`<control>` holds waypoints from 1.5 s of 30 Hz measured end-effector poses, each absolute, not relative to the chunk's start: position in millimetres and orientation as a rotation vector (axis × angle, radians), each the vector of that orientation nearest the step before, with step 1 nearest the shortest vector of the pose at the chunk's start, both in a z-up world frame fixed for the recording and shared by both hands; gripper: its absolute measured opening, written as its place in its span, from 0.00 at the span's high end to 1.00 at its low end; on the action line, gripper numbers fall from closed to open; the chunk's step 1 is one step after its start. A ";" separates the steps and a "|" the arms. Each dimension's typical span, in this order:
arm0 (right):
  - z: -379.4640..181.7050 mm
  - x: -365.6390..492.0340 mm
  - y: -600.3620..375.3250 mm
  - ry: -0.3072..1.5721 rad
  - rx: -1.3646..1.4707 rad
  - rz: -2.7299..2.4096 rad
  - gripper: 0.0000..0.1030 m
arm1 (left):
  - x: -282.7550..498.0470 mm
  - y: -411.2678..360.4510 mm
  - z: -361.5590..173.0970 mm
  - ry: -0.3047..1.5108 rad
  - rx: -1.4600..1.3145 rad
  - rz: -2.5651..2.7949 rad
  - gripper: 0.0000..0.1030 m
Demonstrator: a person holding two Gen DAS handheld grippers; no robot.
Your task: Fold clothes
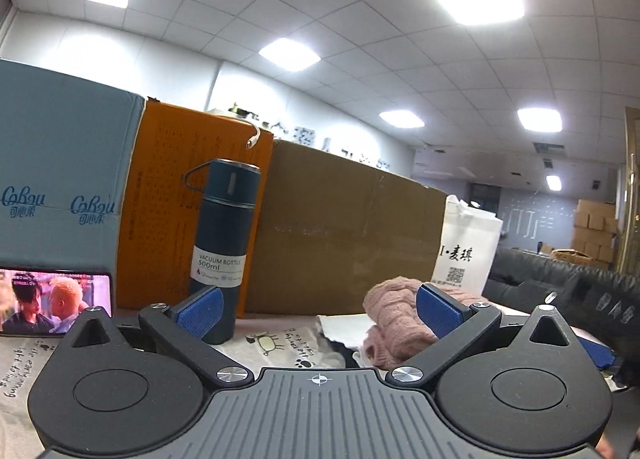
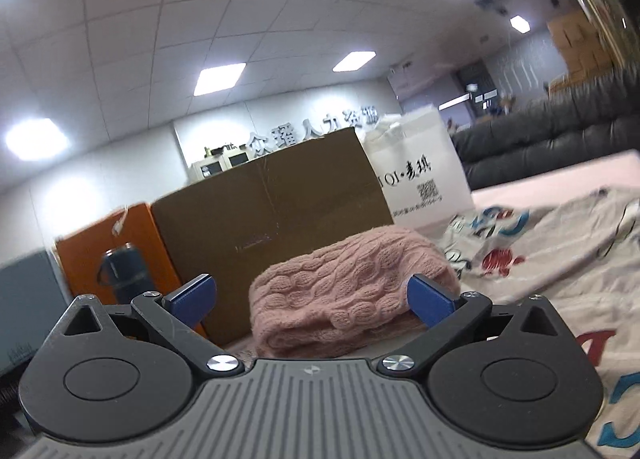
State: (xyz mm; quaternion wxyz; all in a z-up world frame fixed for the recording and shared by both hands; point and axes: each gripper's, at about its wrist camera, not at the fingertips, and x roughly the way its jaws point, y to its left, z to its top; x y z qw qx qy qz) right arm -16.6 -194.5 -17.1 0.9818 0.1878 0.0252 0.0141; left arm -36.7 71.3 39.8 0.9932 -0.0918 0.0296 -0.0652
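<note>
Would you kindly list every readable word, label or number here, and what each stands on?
"VACUUM BOTTLE 500ml": dark blue bottle.
"CoRou", twice: blue-grey box.
"麦琪" above a QR code: white bag.
"the early": printed cloth.
Wall sign, orange box print, phone captions: too blurred.

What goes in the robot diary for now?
left gripper open | right gripper open | pink sweater folded, unheld | printed shirt flat

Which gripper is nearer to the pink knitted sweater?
Right. The right gripper, open, faces the pink knitted sweater head-on and close. The left gripper, open, has it farther off, toward its right finger.
</note>
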 end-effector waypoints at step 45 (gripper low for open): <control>-42.0 -3.9 -173.1 0.017 0.157 -0.022 0.00 | -44.6 62.1 23.3 -0.016 -0.074 -0.022 0.00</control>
